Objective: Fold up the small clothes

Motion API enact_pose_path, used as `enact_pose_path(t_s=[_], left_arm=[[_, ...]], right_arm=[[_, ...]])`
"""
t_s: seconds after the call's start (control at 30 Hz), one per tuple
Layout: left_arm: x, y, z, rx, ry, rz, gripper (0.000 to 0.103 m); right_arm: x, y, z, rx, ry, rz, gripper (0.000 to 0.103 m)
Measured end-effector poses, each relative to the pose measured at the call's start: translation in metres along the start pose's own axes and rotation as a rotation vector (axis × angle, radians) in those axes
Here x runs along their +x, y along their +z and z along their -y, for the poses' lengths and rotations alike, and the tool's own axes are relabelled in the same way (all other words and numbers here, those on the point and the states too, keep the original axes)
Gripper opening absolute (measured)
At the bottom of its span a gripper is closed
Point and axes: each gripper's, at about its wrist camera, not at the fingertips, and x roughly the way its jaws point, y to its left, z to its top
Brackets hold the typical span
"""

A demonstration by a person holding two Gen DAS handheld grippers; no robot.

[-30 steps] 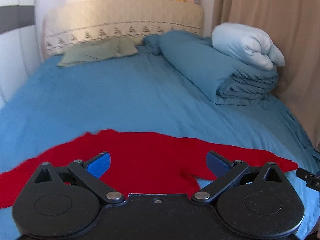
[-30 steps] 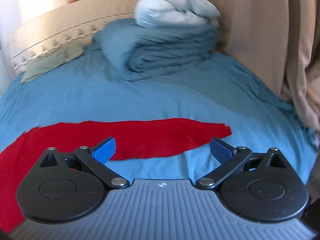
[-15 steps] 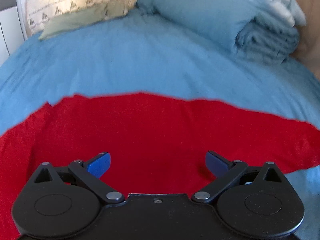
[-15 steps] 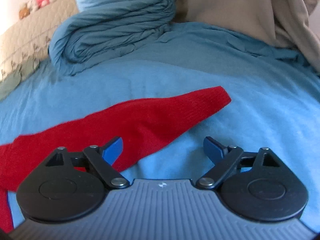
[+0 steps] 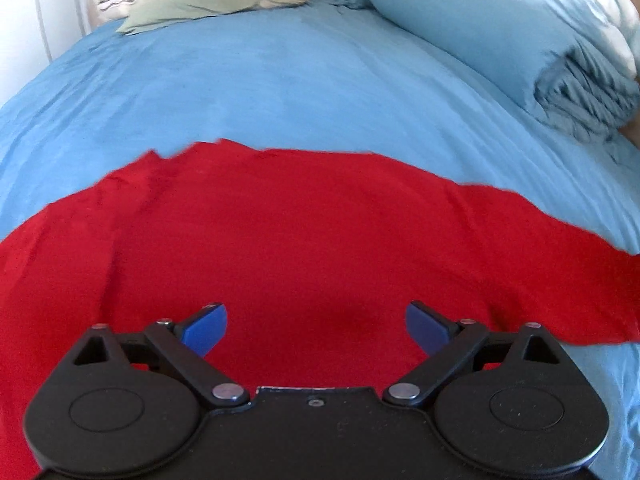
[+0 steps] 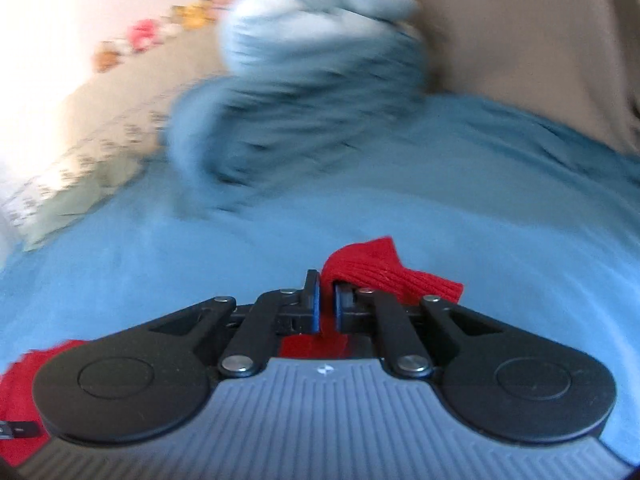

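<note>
A red knit garment lies spread flat on the blue bedsheet and fills the lower half of the left wrist view. My left gripper is open and empty, its blue fingertips hovering low over the garment's middle. My right gripper is shut on the ribbed end of the garment's sleeve, which bunches up just beyond the fingertips. More red fabric shows at the lower left of the right wrist view. That view is blurred.
A rolled blue duvet with a pale pillow on it lies at the back right. A green pillow rests by the headboard. A beige curtain hangs on the right. Plush toys line the headboard.
My right gripper has closed on the sleeve end and lifted it. My left gripper has moved forward and lower over the garment, still open.
</note>
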Motion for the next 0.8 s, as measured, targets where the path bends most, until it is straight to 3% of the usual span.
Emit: enact_pose_path(t_s=[0.2,0.33,0.4,0.47,0.57,0.7,0.8], left_arm=[[-0.029,0.009,-0.059,-0.091,0.023,0.047,0.099],[-0.049,0.003,-0.104,-0.134,0.11,0.086,0.099],[-0.056,-0.004,-0.125,-0.14,0.171,0.098,0.099],[-0.061,-0.012,-0.146,-0.153,0.211,0.098,0.099],[-0.062,-0.023,-0.176,-0.194,0.233,0.079,0.099],[-0.059,-0.033,-0.195,-0.253,0.157,0.033,0.099],[-0.06,-0.034,-0.199,-0.261,0.149,0.033,0.099]], right_arm=[[-0.012,0.014,-0.136,-0.087,0.33,0.025,0.022],[-0.017,-0.019,-0.235,-0.167,0.566,-0.016,0.022],[-0.016,-0.048,-0.274,-0.226,0.633,-0.062,0.022],[-0.009,-0.083,-0.304,-0.271,0.671,-0.135,0.022],[-0.005,-0.137,-0.339,-0.413,0.618,-0.183,0.022],[-0.01,-0.185,-0.356,-0.567,0.605,-0.191,0.022],[-0.012,-0.207,-0.365,-0.659,0.602,-0.189,0.027]])
